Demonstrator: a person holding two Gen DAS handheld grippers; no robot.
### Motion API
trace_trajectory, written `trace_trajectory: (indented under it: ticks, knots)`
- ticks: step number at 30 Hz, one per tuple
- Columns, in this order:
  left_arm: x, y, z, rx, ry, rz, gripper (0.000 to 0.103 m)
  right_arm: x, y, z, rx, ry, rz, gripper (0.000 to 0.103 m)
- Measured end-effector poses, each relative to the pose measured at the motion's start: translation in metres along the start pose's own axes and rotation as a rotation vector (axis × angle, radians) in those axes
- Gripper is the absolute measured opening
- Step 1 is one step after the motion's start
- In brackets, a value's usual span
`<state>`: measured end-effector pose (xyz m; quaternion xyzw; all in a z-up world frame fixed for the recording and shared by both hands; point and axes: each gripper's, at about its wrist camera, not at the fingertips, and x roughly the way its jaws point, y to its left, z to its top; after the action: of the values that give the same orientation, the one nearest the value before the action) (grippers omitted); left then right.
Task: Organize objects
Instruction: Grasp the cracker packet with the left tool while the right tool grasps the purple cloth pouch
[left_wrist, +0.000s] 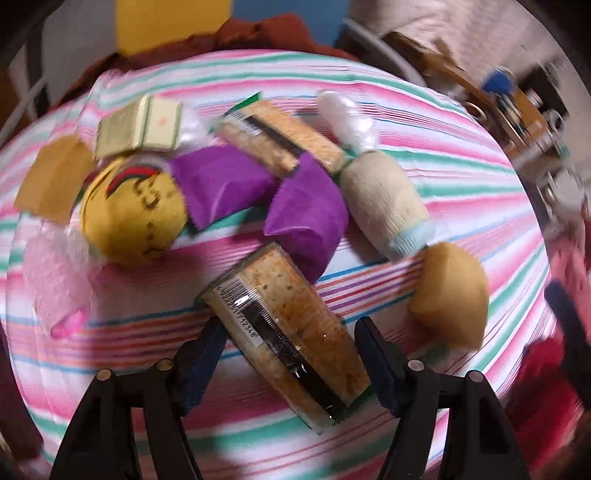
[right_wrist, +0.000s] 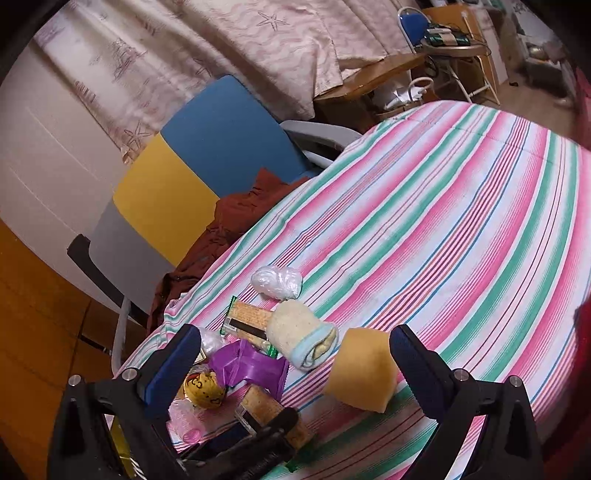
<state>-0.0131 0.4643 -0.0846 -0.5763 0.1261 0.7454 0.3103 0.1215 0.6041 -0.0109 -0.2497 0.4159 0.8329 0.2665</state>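
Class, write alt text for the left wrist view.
Open left tongs straddle a clear cracker packet on a striped cloth. Beyond lie a yellow ball, purple pouches, a rolled sock and a yellow sponge.

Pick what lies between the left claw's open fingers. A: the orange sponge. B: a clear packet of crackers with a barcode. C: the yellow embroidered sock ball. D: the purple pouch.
B: in the left wrist view the cracker packet lies between the open fingers of the left claw, with the barcode showing. Whether the fingers touch it is unclear.
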Motion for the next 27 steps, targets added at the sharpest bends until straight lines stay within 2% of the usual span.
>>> trace_trajectory:
  ticks: [3, 8, 10, 15, 24, 25, 27]
  knots:
    - [-0.002, 0.001, -0.007, 0.076, -0.023, -0.012, 0.074, 0.002, -0.002, 0.0, 0.012, 0.009, -0.002, 0.103]
    - [-0.007, 0.01, -0.015, 0.131, -0.037, -0.042, 0.073, 0.005, -0.006, 0.001, 0.022, 0.02, -0.023, 0.103]
    - [-0.01, 0.013, -0.022, 0.172, -0.047, -0.033, 0.071, 0.007, -0.01, 0.001, 0.039, 0.031, -0.029, 0.103]
    - [-0.023, 0.026, -0.043, 0.244, -0.077, -0.022, 0.054, 0.012, -0.02, 0.002, 0.079, 0.049, -0.062, 0.103]
    - [-0.044, 0.073, -0.083, 0.293, -0.142, -0.07, 0.053, 0.019, -0.033, 0.001, 0.124, 0.091, -0.121, 0.103]
    - [-0.047, 0.08, -0.088, 0.292, -0.15, -0.075, 0.053, 0.019, -0.03, 0.001, 0.111, 0.088, -0.116, 0.103]
    - [-0.053, 0.09, -0.096, 0.297, -0.163, -0.078, 0.053, 0.018, -0.016, 0.0, 0.044, 0.084, -0.044, 0.103]
